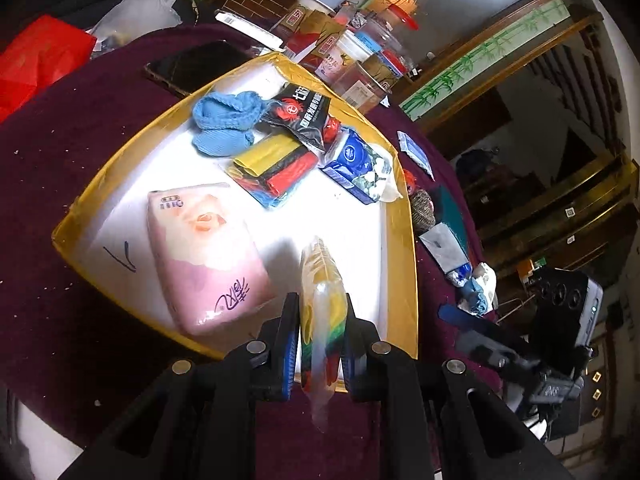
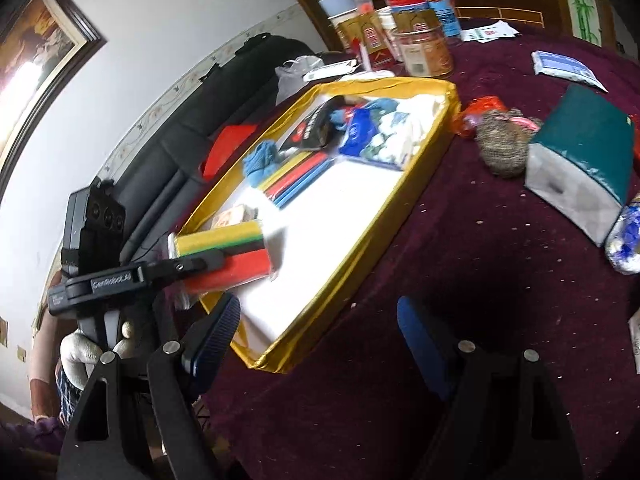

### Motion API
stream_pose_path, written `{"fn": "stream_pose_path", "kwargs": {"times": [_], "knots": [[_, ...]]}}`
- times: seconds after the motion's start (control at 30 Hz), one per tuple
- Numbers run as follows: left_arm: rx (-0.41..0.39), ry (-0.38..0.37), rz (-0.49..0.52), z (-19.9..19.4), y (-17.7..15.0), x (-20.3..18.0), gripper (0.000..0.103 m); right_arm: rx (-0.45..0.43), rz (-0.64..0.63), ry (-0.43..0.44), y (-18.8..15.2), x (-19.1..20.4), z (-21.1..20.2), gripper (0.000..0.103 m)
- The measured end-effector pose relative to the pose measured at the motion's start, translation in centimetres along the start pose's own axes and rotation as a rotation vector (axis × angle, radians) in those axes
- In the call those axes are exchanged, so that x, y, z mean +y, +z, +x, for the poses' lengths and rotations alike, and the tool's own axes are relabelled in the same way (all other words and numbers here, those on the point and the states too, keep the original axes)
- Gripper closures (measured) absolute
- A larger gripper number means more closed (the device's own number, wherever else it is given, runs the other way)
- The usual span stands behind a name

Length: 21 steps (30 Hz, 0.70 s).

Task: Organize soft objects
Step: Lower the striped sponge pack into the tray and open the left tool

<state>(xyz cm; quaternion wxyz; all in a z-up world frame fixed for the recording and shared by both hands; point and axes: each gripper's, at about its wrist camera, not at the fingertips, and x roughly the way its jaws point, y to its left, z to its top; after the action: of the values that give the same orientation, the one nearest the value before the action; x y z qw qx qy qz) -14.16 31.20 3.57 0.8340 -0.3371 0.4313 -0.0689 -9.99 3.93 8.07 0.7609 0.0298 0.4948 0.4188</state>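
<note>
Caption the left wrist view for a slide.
Left gripper holds a clear packet of yellow, green and red sponges above the yellow-rimmed white tray.

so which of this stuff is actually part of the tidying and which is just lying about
Part of the job:
- sponge pack, held in the left gripper
- yellow-rimmed tray
- pink tissue pack
- blue knit cloth
- teal pouch, on the table outside the tray
- right gripper, open

Lying about:
- jars
- phone
- red bag
</note>
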Motion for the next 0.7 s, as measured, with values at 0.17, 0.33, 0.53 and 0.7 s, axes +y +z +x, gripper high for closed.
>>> {"fn": "stream_pose_path", "kwargs": {"times": [0.17, 0.33, 0.53, 0.7], "knots": [[-0.012, 0.041, 0.031, 0.8, 0.5, -1.1, 0.074, 0.009, -0.033, -0.030, -0.4, 1.4, 0.4, 0.023], [-0.038, 0.128, 0.104, 1.1, 1.0, -2.9, 0.026, 0.002, -0.024, -0.041, -0.9, 1.5, 0.0, 0.023], [-0.115, 0.158, 0.137, -1.9, 0.9, -3.2, 0.026, -0.016, -0.021, -0.065, -1.7, 1.1, -1.2, 0.023], [-0.169, 0.179, 0.120, -4.9, 0.5, -1.7, 0.026, -0.036, 0.018, -0.068, -2.4, -0.1, -2.2, 0.023]]}}
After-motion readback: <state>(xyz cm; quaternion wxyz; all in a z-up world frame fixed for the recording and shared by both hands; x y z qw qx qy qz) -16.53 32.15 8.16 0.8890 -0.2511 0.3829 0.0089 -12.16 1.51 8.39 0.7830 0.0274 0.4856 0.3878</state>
